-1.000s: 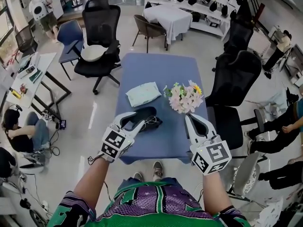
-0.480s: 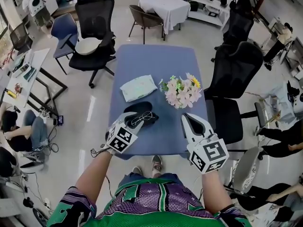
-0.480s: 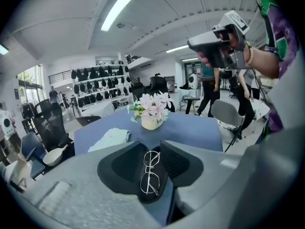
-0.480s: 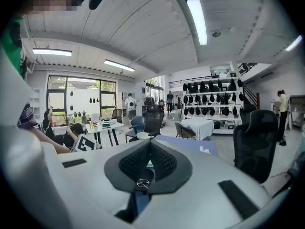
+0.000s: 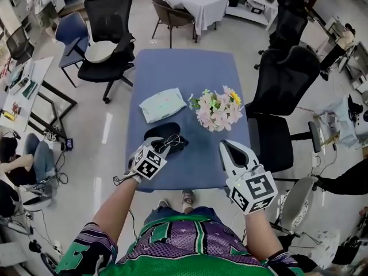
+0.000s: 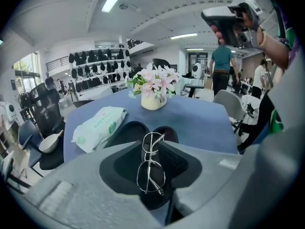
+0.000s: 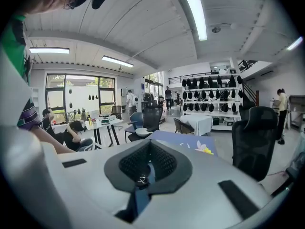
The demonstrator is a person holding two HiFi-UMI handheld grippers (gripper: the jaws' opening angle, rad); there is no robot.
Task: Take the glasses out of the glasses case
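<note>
Glasses (image 6: 151, 163) not out yet: they lie across the open case (image 6: 125, 131) on the counter (image 6: 200, 118). Left gripper (image 6: 148, 146) at the case, jaws closing either side of the frame, not yet clamped. Right gripper (image 7: 150, 147) well right of the case, jaws look closed and empty. Grip and lift-out remain.
</note>
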